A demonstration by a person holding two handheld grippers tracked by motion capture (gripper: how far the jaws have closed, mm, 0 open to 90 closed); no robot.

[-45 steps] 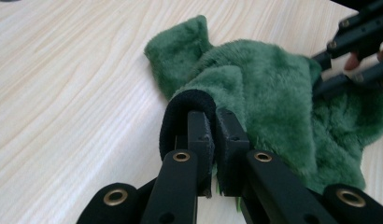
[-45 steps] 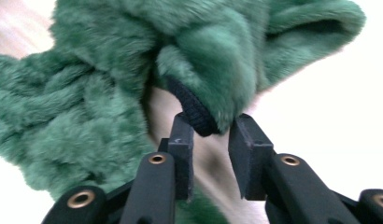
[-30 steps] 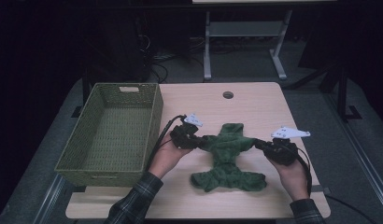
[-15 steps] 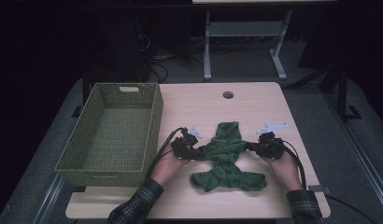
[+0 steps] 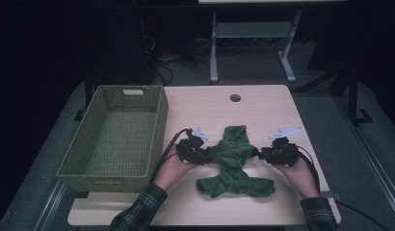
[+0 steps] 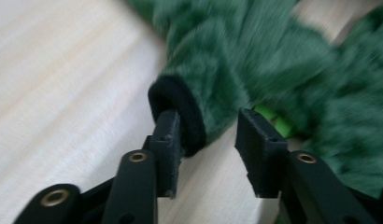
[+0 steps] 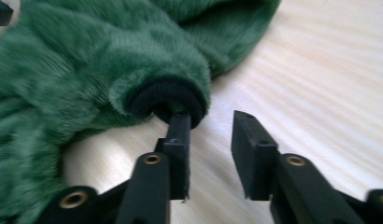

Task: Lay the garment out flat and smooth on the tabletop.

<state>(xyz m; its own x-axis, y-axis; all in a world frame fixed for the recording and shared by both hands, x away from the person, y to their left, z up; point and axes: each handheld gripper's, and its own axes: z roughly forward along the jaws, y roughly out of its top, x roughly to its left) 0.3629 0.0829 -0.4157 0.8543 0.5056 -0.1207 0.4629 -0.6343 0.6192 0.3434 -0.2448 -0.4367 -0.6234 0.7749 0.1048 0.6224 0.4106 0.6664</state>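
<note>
Fingers: we're seeing both grippers' jaws just opening, pads off cuffs | left gripper [image 5: 199, 155] at green fleece garment [image 5: 232, 159] left cuff [image 6: 180, 114] | right gripper [image 5: 265, 154] at right cuff [image 7: 168, 100]

A green fuzzy garment with black knit cuffs [image 5: 234, 161] lies on the pale wooden worktop [image 5: 263, 108], right of the woven green basket [image 5: 116, 137] (which sits at the worktop's left edge). The left gripper [image 5: 204, 157] lies at its left sleeve, the right gripper [image 5: 259, 153] at its right. A round cable hole [image 5: 235, 97] lies behind the garment.
</note>
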